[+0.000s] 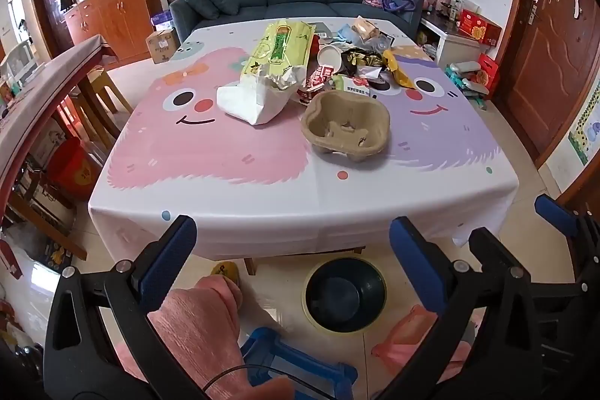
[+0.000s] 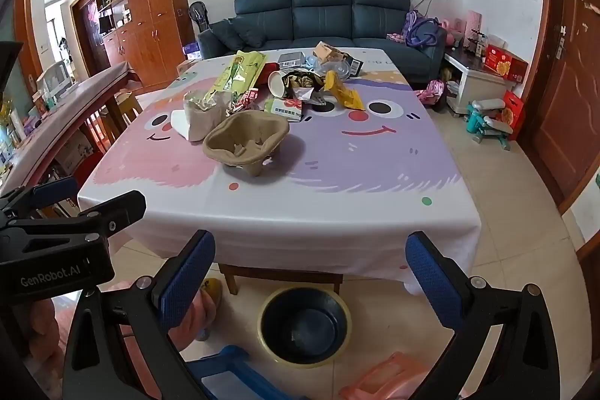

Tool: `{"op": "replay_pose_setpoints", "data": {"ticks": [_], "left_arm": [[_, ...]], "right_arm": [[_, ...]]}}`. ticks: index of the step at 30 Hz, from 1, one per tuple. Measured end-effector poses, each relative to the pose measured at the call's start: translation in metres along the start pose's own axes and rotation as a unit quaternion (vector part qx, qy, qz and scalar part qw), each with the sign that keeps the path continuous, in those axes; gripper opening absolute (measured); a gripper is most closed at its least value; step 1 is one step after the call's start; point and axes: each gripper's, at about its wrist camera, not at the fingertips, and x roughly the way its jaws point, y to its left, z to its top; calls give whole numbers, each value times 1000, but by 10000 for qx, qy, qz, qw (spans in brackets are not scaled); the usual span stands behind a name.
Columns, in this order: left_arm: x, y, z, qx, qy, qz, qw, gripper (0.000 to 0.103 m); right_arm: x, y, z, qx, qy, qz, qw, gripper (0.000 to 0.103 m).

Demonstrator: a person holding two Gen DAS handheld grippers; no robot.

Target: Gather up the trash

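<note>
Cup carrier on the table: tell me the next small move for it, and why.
Probably reach the right gripper forward over the table edge toward the cardboard cup carrier. Both grippers stand open and empty, short of the table, and the carrier is the nearest piece of trash, apart from the pile behind it. The dark bin waits on the floor just below, so the drop would be short.

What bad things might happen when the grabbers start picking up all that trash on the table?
The cardboard cup tray is wide and light, so open jaws might pinch just its rim and drop it. The trash pile is tangled, so pulling one wrapper could drag others off the table. The bin sits low on the floor near the table's edge, so a piece let go from high up may miss it.
</note>
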Motion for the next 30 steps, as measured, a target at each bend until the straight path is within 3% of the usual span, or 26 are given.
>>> {"op": "replay_pose_setpoints", "data": {"ticks": [30], "left_arm": [[12,-6,9,69,-53,236,9997,102]], "right_arm": [[9,-6,1,64,20,-12,10000,103]]}}
